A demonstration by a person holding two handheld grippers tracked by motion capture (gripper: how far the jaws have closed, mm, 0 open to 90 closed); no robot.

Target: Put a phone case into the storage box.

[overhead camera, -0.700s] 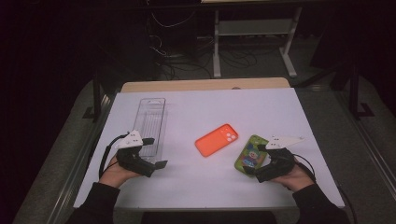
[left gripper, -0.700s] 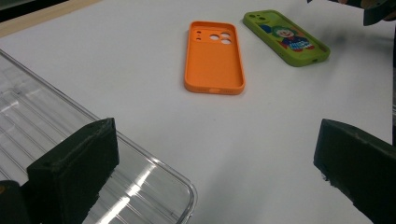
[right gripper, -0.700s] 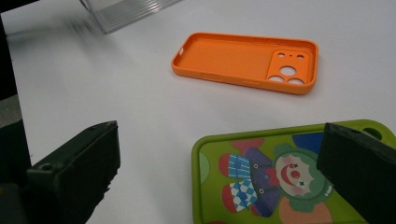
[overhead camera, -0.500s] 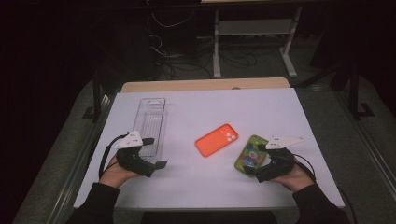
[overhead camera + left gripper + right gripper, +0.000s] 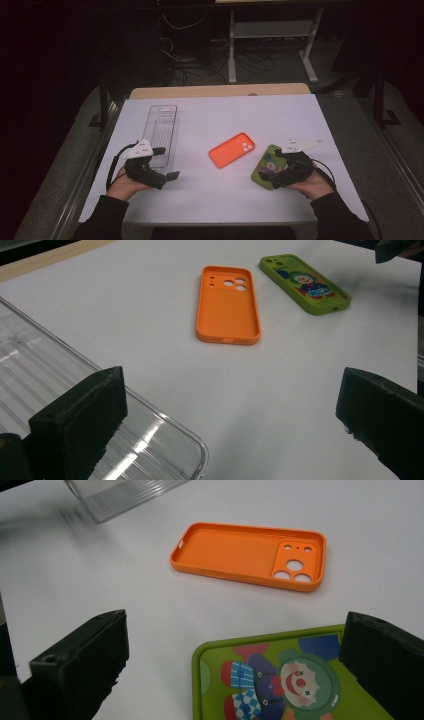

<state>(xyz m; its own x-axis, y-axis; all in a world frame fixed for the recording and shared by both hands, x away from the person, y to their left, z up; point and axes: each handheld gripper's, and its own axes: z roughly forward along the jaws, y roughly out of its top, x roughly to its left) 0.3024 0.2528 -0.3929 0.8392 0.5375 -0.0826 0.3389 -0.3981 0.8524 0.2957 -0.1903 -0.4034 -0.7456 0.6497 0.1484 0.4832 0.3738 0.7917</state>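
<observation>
Right gripper [image 5: 272, 176]: jaws apart, over my green phone case [image 5: 280, 680] at the table's right. Step: approach. Next, I judge: lower, close on its edge. Left gripper [image 5: 162, 172]: jaws apart, idle.

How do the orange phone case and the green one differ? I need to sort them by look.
The orange phone case is plain, while the green phone case carries a cartoon clown print. The orange phone case lies near the table's middle, away from both hands, while the green phone case lies just in front of the right hand-held gripper. Both lie flat on the white table.
</observation>
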